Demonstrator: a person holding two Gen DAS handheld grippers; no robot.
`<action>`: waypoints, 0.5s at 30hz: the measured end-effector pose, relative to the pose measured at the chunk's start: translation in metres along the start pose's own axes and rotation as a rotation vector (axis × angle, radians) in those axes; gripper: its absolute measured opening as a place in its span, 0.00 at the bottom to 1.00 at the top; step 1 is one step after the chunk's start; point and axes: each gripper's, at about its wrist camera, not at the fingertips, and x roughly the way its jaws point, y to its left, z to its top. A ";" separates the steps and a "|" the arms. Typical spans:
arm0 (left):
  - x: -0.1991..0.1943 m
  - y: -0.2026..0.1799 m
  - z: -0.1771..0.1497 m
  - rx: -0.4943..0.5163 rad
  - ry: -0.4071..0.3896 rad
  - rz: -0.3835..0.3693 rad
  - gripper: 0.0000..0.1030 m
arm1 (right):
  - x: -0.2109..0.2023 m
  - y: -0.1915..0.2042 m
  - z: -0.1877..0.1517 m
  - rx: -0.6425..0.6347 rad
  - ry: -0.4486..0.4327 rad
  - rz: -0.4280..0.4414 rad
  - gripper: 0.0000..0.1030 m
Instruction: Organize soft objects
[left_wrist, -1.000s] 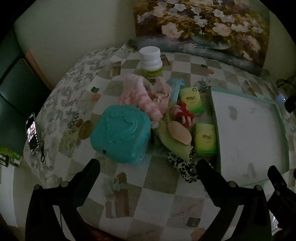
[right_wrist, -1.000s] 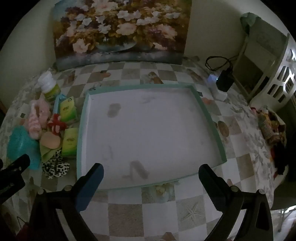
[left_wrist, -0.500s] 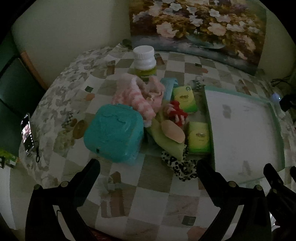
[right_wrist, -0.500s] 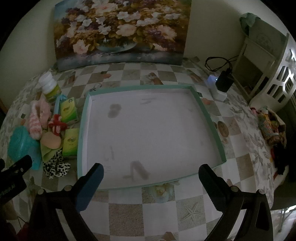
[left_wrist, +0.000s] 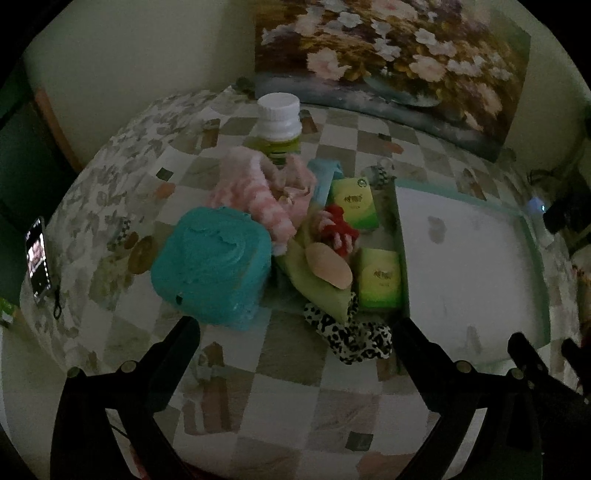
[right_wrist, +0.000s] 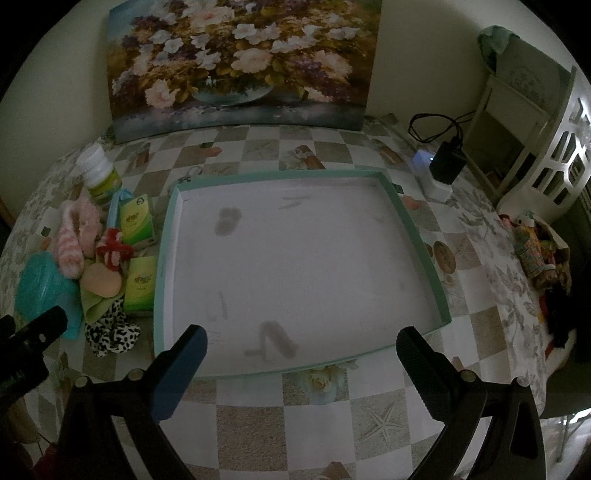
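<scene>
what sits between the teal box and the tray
A heap of soft things: green cloth with a peach pad, red-white toy, leopard scrunchie and two green packets. Clearest in the left wrist view.

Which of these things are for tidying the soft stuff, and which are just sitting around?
For the job: pink fluffy socks, leopard scrunchie, green cloth, red-and-white knot toy, tray.

Just lying about: white-capped bottle, phone, flower painting, charger.

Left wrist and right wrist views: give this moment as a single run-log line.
left claw: open, holding nothing | right claw: open, holding nothing | tray: no items inside | soft pile: on table left of tray, untouched
</scene>
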 end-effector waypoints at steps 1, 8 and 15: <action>0.000 0.001 0.000 -0.005 -0.002 -0.004 1.00 | 0.000 0.000 0.000 0.001 0.001 0.000 1.00; 0.000 0.002 -0.001 -0.034 -0.015 -0.048 1.00 | 0.000 0.000 0.000 0.001 0.000 0.001 1.00; -0.002 0.005 0.000 -0.077 -0.029 -0.077 1.00 | 0.000 0.000 0.000 0.001 -0.001 0.002 1.00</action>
